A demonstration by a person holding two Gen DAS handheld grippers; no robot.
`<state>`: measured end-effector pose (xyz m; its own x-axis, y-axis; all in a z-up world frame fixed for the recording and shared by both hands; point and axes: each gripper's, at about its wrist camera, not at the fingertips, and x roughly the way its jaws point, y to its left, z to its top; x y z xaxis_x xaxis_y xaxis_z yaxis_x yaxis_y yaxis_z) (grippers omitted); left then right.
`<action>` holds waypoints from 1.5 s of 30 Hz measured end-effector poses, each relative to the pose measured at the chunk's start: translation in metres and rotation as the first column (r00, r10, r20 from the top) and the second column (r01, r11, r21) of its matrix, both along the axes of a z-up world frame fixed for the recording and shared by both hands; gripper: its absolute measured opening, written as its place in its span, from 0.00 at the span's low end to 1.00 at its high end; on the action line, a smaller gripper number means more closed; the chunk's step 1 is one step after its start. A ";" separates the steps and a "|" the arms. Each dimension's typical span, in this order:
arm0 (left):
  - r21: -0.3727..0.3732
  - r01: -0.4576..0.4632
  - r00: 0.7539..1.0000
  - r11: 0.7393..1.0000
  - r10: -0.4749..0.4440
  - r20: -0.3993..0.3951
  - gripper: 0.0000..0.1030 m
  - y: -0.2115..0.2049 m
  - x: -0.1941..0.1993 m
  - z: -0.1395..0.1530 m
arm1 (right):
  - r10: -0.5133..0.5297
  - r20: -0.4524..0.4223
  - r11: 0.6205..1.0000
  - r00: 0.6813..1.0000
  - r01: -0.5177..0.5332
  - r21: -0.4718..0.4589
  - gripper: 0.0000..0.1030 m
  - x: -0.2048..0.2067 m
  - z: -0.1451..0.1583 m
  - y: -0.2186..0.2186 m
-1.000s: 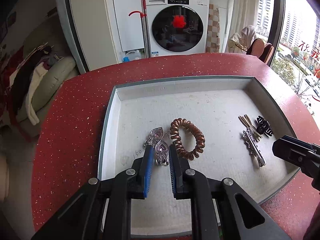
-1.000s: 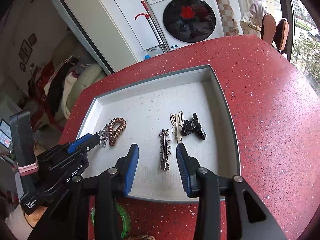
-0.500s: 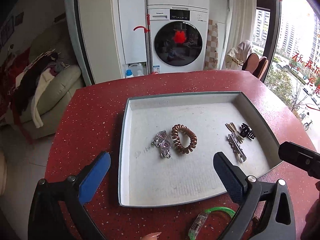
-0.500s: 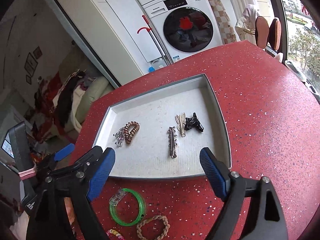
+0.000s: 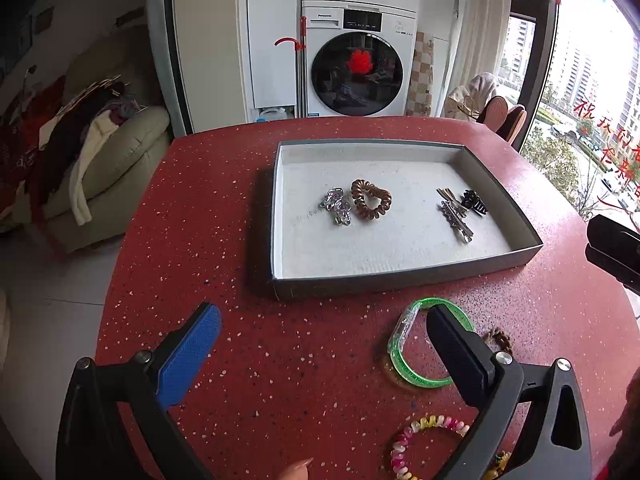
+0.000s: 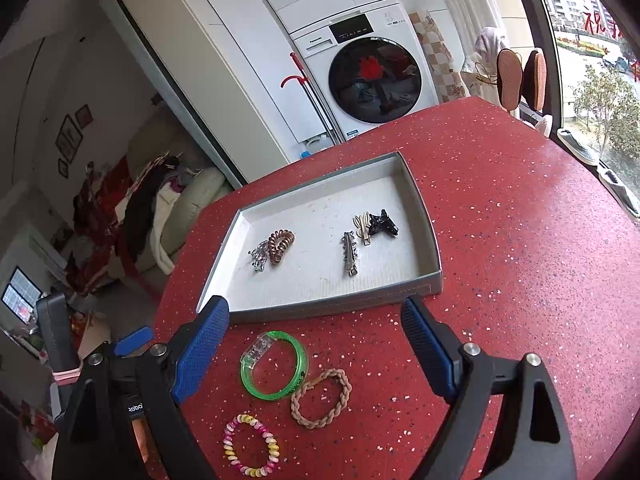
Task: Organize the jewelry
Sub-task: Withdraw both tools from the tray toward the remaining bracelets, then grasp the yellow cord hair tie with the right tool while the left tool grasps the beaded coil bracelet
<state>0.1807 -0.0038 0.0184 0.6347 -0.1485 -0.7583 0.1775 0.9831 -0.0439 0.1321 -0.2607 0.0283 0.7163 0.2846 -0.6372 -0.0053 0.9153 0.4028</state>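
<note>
1. Both tools hang over the red table (image 6: 520,240) with nothing in them. The left gripper (image 5: 324,344) has its jaws spread as wide as they go, and the right gripper (image 6: 316,336) stands nearly as wide, with only bare tabletop and loose bands showing through each gap.

2. The step in hand looks like choosing the next loose piece to carry into the grey tray (image 6: 434,280). Doing it well means settling on one band, coming down with one finger inside its ring and one outside, and pinching a single strand so that the neighbour is not dragged along.

3. Seen from the right gripper, the green bangle (image 6: 298,354) lies just below and between its fingers, nearest of all. The braided tan band (image 6: 344,384) touches the bangle's right edge, and the multicoloured spiral band (image 6: 272,446) sits closer in, toward the left finger.

4. From the left gripper, the green bangle is partly hidden behind its right finger, so the right tool probably has the cleaner approach.

5. The tray lies straight ahead of both tools, beyond the fingertips. It holds silver earrings (image 5: 336,206) beside a brown coil tie (image 5: 370,200) on the left, and three hair clips (image 5: 460,212) on the right.
</note>
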 end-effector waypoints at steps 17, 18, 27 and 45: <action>0.002 0.039 0.993 0.999 -0.038 -0.110 1.00 0.004 -0.052 -0.043 | 0.116 -0.180 0.981 0.977 -0.141 -0.131 0.87 -0.079 -0.049 0.033; 0.008 0.038 0.993 0.999 -0.037 -0.112 1.00 0.004 -0.054 -0.045 | 0.119 -0.188 0.979 0.975 -0.147 -0.142 0.87 -0.084 -0.053 0.034; 0.035 0.058 0.991 0.998 -0.053 -0.127 1.00 -0.003 -0.059 -0.053 | 0.134 -0.222 0.950 0.966 -0.189 -0.248 0.87 -0.105 -0.066 0.050; 0.110 0.094 0.990 0.989 -0.081 -0.115 1.00 -0.016 -0.062 -0.059 | 0.236 -0.250 0.855 0.939 -0.324 -0.406 0.76 -0.101 -0.082 0.080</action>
<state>0.1189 -0.0196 -0.0408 0.5349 -0.1076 -0.8381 0.2636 0.9636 0.0446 0.0312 -0.1806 -0.0539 0.5051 0.1182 -0.8549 -0.2536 0.9672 -0.0160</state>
